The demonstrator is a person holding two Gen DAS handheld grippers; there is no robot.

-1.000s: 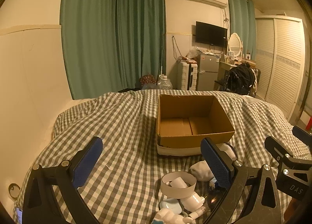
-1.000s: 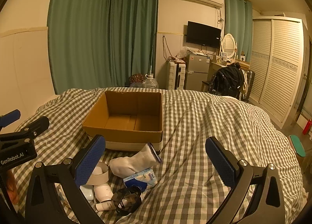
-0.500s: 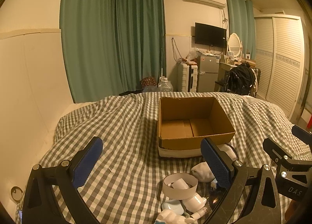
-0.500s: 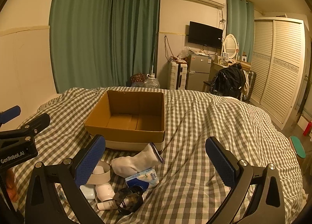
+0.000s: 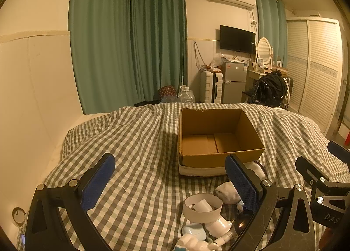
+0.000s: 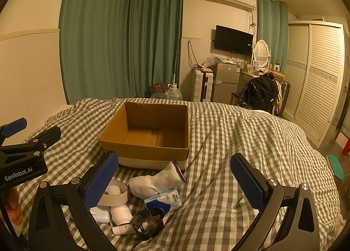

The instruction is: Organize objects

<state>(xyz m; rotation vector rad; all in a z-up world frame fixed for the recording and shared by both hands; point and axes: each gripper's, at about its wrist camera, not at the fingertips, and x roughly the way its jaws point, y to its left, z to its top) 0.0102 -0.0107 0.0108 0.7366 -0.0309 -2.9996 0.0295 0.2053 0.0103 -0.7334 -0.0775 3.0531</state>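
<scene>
- The cardboard box (image 6: 151,133) sits empty on the checked bed (image 6: 240,141).
- A sock (image 6: 156,182) and small toiletries (image 6: 122,213) lie just before it.
- Left tongs (image 5: 169,182) and right tongs (image 6: 175,182) gape, holding nothing.
- Green curtains (image 6: 122,39) hang behind.

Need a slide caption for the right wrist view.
Open right gripper above a white sock before an empty cardboard box.

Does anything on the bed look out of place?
Yes. The cardboard box is empty, while a white sock, a tape ring and small bottles lie jumbled on the checked blanket before it.
</scene>
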